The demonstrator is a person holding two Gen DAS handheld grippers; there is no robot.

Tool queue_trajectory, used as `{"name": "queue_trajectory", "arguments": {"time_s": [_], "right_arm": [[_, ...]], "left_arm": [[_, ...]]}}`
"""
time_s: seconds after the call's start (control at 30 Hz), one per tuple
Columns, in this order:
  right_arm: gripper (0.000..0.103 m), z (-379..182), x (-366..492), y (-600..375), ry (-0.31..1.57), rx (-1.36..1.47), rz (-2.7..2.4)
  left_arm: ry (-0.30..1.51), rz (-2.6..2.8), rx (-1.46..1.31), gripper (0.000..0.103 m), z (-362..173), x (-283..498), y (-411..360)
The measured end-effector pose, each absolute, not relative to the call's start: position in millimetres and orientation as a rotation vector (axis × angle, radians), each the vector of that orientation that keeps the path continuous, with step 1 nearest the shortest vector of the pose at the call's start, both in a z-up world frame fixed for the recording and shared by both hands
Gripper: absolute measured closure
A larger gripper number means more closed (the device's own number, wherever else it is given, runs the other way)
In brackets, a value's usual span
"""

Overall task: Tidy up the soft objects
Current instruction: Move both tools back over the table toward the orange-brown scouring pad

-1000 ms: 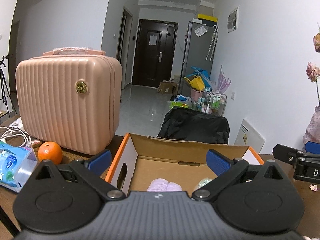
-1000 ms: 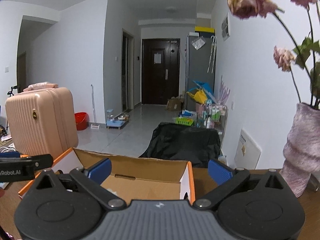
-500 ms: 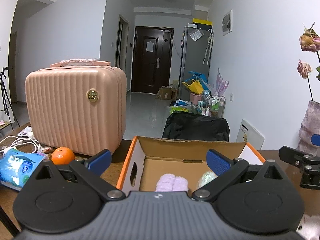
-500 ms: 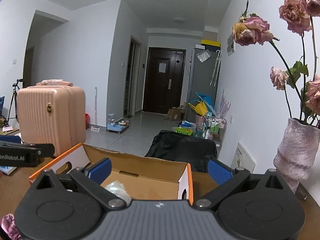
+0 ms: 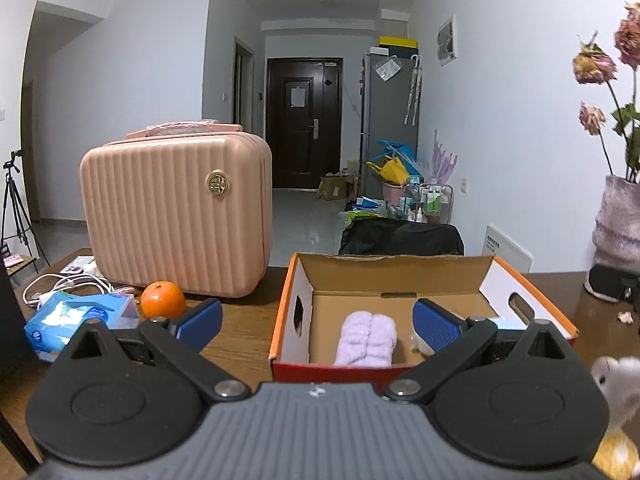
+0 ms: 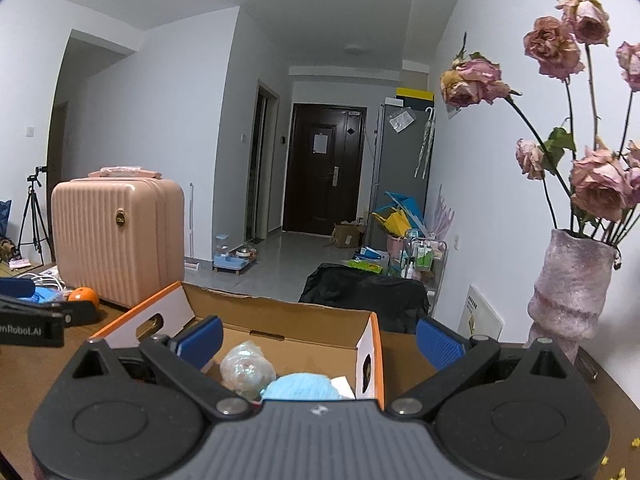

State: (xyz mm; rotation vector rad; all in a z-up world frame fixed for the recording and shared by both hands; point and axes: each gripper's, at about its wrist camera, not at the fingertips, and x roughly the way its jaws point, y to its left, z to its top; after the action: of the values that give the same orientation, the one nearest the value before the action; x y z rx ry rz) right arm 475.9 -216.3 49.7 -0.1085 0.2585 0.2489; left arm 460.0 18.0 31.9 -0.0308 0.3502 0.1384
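An open cardboard box [image 5: 396, 276] with orange rims stands on the wooden table. Inside lie a folded lilac towel [image 5: 367, 338], a clear crinkly bundle [image 6: 246, 368] and a light blue soft ball [image 6: 298, 388]. My left gripper [image 5: 318, 322] is open and empty in front of the box's near wall. My right gripper [image 6: 318, 338] is open and empty at the box's right end, high above its contents. A white fluffy soft thing [image 5: 618, 380] lies on the table at the right edge of the left wrist view.
A pink ribbed suitcase [image 5: 176, 216] stands left of the box, with an orange [image 5: 163, 300], a blue tissue pack [image 5: 76, 318] and white cables [image 5: 60, 284] before it. A mauve vase [image 6: 568, 296] of dried roses stands at the right. The left gripper's body [image 6: 32, 324] shows left in the right wrist view.
Both grippers have risen and drawn back from the box, so more of its inside shows. The towel, the clear bundle and the blue ball have come into view. Both stay open.
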Motion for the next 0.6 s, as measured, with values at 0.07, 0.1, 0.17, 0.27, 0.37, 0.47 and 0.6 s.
{"name": "queue_trajectory", "arguments": {"time_s": [0.07,0.1,0.17,0.27,0.37,0.47,0.6], "right_arm": [[0.000,49,468,-217,0.256,-0.103,0.249],[0.000,49,464,-218,0.255,-0.101,0.250],[0.000,49,455,-219,0.253,-0.096,0.251],[0.000,47,442,-219,0.253,-0.091,0.253],[0.000,43,432,-219,0.258,-0.088,0.257],[0.000,39,421,-217,0.268,-0.095,0.263],[0.000,36,407,-216,0.265,-0.094,0.275]], "left_arm": [[0.347,0.136,-0.022,0.000,31,451,19],[0.343,0.134,-0.017,0.000,31,447,18],[0.335,0.130,-0.008,0.000,30,438,17],[0.326,0.125,0.007,0.000,31,424,15],[0.318,0.118,0.016,0.000,31,411,14],[0.310,0.115,0.030,0.000,30,398,14],[0.305,0.116,0.038,0.000,29,383,16]]}}
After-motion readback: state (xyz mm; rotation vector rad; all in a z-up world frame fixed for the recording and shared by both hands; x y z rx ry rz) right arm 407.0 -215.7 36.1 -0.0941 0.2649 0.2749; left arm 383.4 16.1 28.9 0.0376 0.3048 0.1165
